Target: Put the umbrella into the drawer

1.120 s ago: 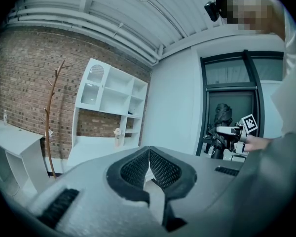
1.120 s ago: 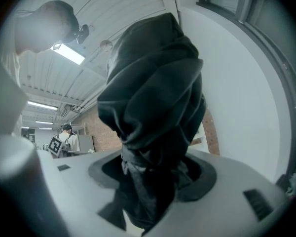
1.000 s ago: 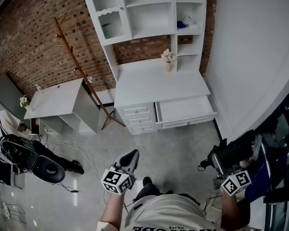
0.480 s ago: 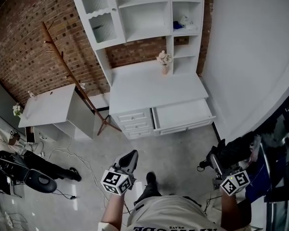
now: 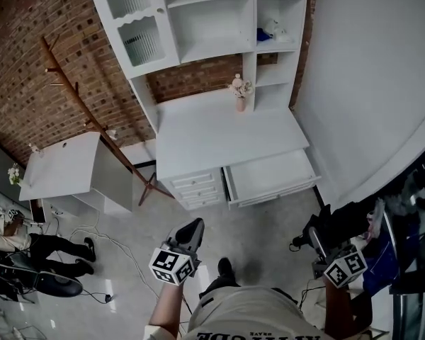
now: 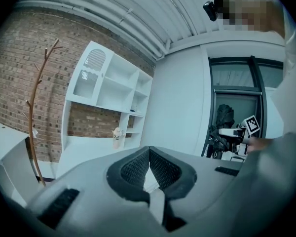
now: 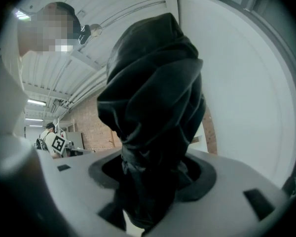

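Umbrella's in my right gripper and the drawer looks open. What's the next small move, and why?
Probably step forward and carry the right gripper toward the drawer. Its jaws are shut on the folded black umbrella. The drawer stands pulled out and looks bare inside, but open floor lies between you and it. The left gripper is shut and empty.

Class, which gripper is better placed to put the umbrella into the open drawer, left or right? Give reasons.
Right. The right gripper is shut on the black umbrella, and the open drawer lies on its side of the desk. The left gripper is shut and empty.
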Demonstrator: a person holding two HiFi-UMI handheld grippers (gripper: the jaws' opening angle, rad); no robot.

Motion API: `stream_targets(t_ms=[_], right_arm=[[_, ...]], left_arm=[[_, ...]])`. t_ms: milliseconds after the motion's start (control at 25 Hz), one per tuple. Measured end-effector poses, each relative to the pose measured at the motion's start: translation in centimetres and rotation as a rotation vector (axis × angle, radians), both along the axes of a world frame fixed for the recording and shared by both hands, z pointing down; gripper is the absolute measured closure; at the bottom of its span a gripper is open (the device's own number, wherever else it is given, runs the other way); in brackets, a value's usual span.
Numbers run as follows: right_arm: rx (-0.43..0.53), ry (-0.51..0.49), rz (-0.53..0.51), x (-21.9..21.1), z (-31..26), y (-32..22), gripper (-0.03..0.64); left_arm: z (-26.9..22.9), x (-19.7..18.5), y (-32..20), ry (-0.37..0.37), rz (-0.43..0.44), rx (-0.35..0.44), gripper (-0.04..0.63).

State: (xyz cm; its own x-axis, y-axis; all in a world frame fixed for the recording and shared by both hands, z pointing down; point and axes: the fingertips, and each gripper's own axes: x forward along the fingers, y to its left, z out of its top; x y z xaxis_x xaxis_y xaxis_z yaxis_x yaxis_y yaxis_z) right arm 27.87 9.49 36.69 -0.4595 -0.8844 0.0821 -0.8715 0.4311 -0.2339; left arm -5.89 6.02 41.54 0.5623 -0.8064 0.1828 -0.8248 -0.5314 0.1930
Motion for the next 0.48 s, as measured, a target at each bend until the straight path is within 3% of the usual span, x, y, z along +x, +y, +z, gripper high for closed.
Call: stream_targets(t_ms=[480], right_arm=[[-0.022,0.016,0.055,-5.8,0.3,-7.0,0.347]], left_arm=[[1.3,-4.6,-9.3,0.014,0.073,-0.016,0.569]])
